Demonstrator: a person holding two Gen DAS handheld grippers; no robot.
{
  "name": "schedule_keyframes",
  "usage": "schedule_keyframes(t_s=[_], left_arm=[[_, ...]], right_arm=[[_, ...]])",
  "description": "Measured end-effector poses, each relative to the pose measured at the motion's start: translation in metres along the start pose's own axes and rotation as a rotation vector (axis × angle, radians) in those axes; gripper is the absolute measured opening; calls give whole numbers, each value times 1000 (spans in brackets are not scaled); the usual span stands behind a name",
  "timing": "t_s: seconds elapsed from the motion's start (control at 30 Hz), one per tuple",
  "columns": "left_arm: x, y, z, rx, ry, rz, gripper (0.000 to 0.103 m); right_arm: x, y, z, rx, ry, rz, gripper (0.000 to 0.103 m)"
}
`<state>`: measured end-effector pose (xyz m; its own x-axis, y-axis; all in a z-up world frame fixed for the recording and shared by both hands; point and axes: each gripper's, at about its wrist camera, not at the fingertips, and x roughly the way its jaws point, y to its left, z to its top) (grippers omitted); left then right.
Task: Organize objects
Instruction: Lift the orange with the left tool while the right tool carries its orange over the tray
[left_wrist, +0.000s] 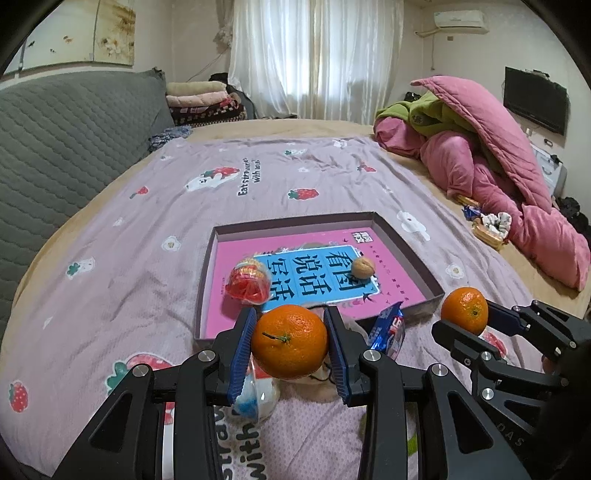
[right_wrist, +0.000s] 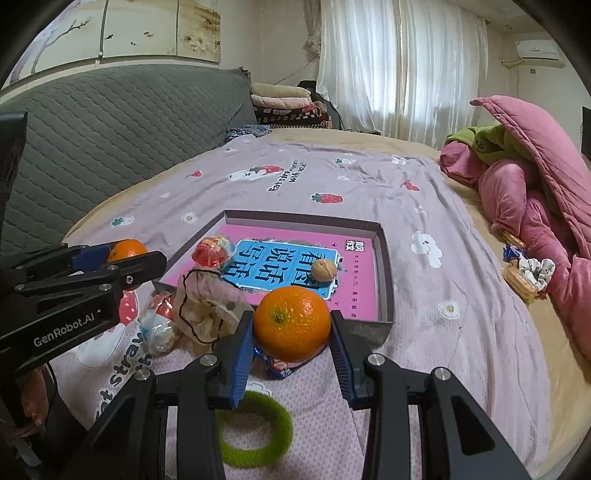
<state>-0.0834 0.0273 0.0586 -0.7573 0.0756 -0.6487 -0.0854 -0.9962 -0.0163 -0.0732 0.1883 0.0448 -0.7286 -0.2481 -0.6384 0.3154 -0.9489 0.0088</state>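
Note:
My left gripper (left_wrist: 290, 341) is shut on an orange (left_wrist: 290, 341), held above the bedspread just in front of the shallow box (left_wrist: 410, 243). My right gripper (right_wrist: 292, 325) is shut on a second orange (right_wrist: 292, 325), also near the box's front edge. Each gripper shows in the other's view, the right one (left_wrist: 464, 311) and the left one (right_wrist: 125, 254). The box holds a pink and blue book (left_wrist: 317, 273), a walnut (left_wrist: 362, 267) and a red wrapped snack (left_wrist: 247, 282).
On the bedspread in front of the box lie a blue snack packet (left_wrist: 389, 328), a clear jelly cup (right_wrist: 160, 325), a mesh drawstring pouch (right_wrist: 207, 306) and a green hair tie (right_wrist: 255, 430). Pink quilts (left_wrist: 491, 162) and small snacks (left_wrist: 487, 225) lie to the right.

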Motion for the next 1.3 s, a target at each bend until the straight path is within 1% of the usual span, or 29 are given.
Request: schedule_keyframes(t_s=[0.23,0.5,0.67,1.0,1.3], left_arm=[[8,2,13,-7,-15,-5,39],[23,8,22,-18,-4,-1,39],[28,7,31,-13,-10,-2,39],[34,8,62,-4,-36,2,39],[42,14,86,-21,-59,11,39]], right_arm=[[7,-2,12,-5,-10,2,39],[17,-6,24,-12,-23,1,39],[20,-9,32,-19,-34,0,39],[20,-16,59,-45,-93,-11,39],[28,-25,73,-50,-107,-13,39]])
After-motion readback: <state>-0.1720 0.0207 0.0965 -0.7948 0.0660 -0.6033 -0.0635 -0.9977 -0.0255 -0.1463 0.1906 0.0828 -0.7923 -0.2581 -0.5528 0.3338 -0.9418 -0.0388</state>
